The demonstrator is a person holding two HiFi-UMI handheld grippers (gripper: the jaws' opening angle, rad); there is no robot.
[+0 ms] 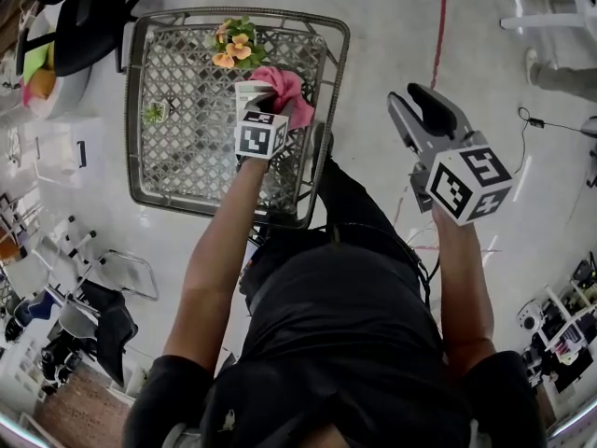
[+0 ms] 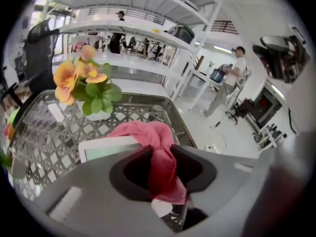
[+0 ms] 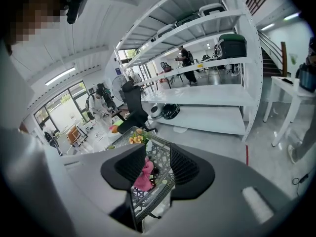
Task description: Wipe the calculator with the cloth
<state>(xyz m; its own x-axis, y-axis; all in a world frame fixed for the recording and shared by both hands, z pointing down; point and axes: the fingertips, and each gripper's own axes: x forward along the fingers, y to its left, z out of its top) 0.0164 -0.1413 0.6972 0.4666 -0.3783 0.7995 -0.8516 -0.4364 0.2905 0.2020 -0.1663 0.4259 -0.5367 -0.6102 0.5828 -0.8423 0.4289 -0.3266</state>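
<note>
– Over the lattice table (image 1: 132,129), at upper centre of the head view, a pink cloth (image 1: 291,88) is seen pinched in the left gripper (image 1: 272,103). Which step is judged to be in hand?

– The approach: the cloth is held at the calculator (image 2: 104,149), and wiping is judged not yet begun. In the left gripper view the jaws are closed narrowly on a fold of the cloth, with the rest bunched beyond the tips.

– Where is the calculator found?

– It is set on the table just beside the bunched cloth, at centre left of the left gripper view, with its greenish face showing. A potted flower (image 2: 84,83) is placed beyond it. Whether cloth and casing are touching cannot be told.

– What is called for next?

– The cloth would need to be lowered onto the casing and drawn across its face, with pressure kept light so that the calculator is not slid over the mesh.

– And the pose?

– The left forearm (image 1: 216,250) is stretched forward from lower centre, with the gripper tilted down toward the table. The right gripper (image 1: 422,116) is held off the table's right edge, at the right of the frame, over the floor (image 1: 522,250). Its jaws are parted and nothing is gripped; only the far table is seen through the gap.
</note>
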